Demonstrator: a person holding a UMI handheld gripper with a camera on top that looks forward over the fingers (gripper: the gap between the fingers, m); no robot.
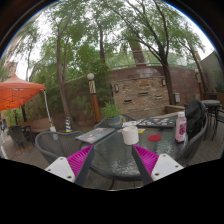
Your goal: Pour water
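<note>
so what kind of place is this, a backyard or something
Most likely a backyard patio: a glass-topped outdoor table with a white cup just beyond the open tongs, an orange umbrella, tall trees and a brick wall.

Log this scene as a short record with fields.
place: outdoor patio, trees and a brick wall beyond
table: glass top, chairs around it
cup: white, upright, just ahead of the fingers
bottle: upright, right of the cup
lid: red, flat, between cup and bottle
gripper: open, holding nothing
</note>
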